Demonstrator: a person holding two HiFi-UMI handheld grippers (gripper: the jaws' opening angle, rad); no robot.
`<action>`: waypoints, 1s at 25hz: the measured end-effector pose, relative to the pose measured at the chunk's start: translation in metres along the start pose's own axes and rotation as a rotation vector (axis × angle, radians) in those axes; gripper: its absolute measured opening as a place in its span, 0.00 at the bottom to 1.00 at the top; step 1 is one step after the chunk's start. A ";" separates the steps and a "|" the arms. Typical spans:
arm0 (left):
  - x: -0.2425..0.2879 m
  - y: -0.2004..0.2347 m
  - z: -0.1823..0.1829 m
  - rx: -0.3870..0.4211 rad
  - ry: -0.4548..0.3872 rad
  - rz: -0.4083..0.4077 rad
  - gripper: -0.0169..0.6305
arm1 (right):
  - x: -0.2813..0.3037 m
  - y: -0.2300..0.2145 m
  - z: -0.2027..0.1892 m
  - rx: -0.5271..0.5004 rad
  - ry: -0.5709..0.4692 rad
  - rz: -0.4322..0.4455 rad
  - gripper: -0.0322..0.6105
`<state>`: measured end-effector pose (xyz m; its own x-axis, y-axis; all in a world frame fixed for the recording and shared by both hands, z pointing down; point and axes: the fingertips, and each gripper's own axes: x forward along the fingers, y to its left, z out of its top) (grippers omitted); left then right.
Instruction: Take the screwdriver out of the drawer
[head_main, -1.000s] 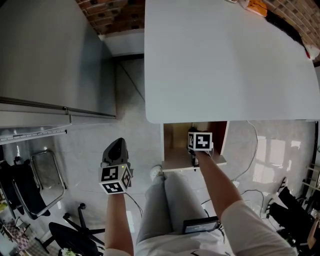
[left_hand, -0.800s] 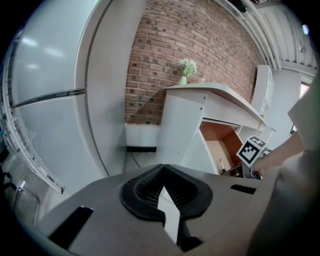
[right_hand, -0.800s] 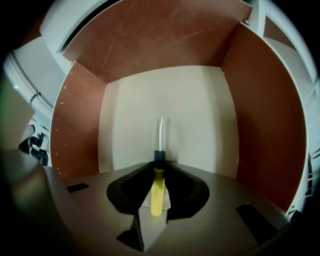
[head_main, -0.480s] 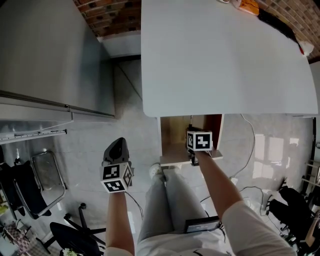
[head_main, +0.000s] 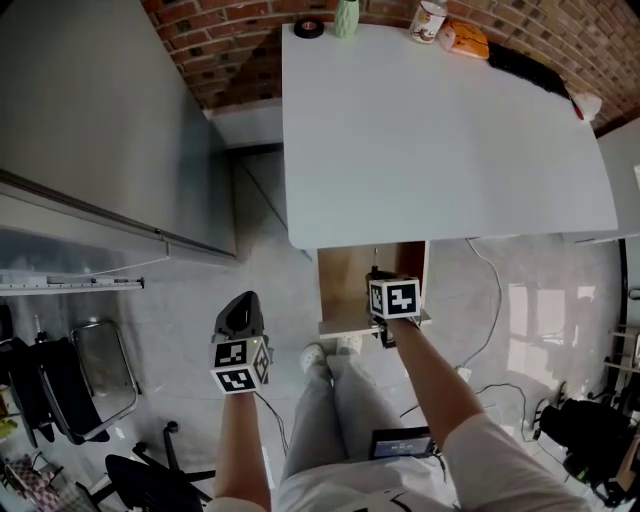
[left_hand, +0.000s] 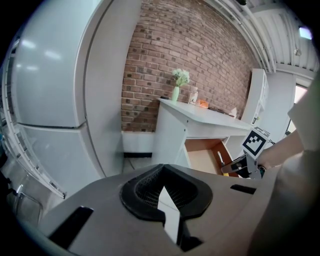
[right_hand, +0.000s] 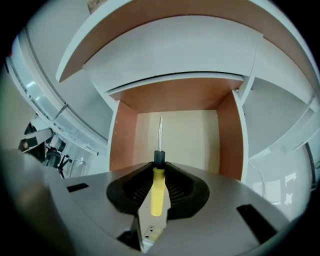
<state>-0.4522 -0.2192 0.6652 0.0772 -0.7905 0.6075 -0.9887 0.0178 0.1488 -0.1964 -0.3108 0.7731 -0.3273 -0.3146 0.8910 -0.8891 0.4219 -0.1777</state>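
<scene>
Right claw (right_hand: 158, 169): jaws closed down to the width of the screwdriver (right_hand: 157, 194) and clamped on its handle. Grip sits about mid-handle.

Change over the last second: in the head view my claw has drawn back from deeper in the drawer (right_hand: 125, 136) to its front lip, tool coming with it. I read that as pickup done and extraction started. It is not finished, since the shaft reaches out over the drawer floor.

Tool: yellow handle, black collar just ahead of the pads, thin bare metal shaft pointing straight away from me, in line with the jaws. No tilt or slip visible (whether the tip clears the floor I can't tell).

Drawer: open under the white table (head_main: 440, 130), brown sides, pale bottom, nothing else in it that I can see.

Left claw (left_hand: 165, 192): jaws together, holding nothing, over the floor well to the left.
</scene>
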 end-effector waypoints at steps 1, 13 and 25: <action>-0.003 -0.002 0.004 0.000 -0.004 -0.002 0.05 | -0.006 0.001 0.002 0.002 -0.003 0.002 0.17; -0.042 -0.017 0.039 -0.021 -0.034 -0.033 0.05 | -0.093 0.025 0.020 -0.013 -0.053 0.046 0.17; -0.094 -0.026 0.082 0.011 -0.114 -0.082 0.05 | -0.184 0.052 0.044 -0.025 -0.194 0.096 0.17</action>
<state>-0.4445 -0.1956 0.5403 0.1434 -0.8533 0.5013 -0.9810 -0.0559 0.1856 -0.1962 -0.2685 0.5812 -0.4674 -0.4287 0.7732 -0.8435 0.4780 -0.2449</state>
